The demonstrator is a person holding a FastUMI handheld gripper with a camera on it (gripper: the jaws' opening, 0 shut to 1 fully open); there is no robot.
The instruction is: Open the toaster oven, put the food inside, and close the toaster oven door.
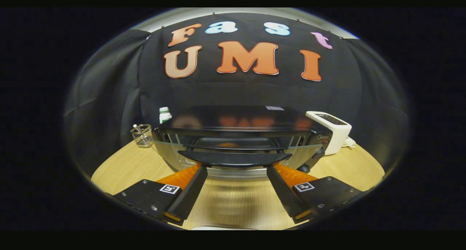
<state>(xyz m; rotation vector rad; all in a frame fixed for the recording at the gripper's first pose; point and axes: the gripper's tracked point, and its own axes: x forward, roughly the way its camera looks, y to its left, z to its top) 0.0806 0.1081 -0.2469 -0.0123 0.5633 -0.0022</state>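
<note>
The black toaster oven (236,117) stands on the wooden table just ahead of my fingers. Its glass door (171,153) hangs partway open, tilted toward me, with the long dark handle (235,158) along its upper edge. My gripper (236,168) is open, the two fingertips spread wide and sitting right under the handle, one near each end; neither pad presses on it. Through the gap I see a rack, and a small orange-brown patch (227,145) lies on it, too blurred to identify.
A white pop-up toaster (333,128) stands beside the oven on the right. On the left are a wire basket (142,135) and a white bottle (164,115). Bare wooden table (233,202) lies between my fingers. A pale rim (222,228) peeks in nearest me.
</note>
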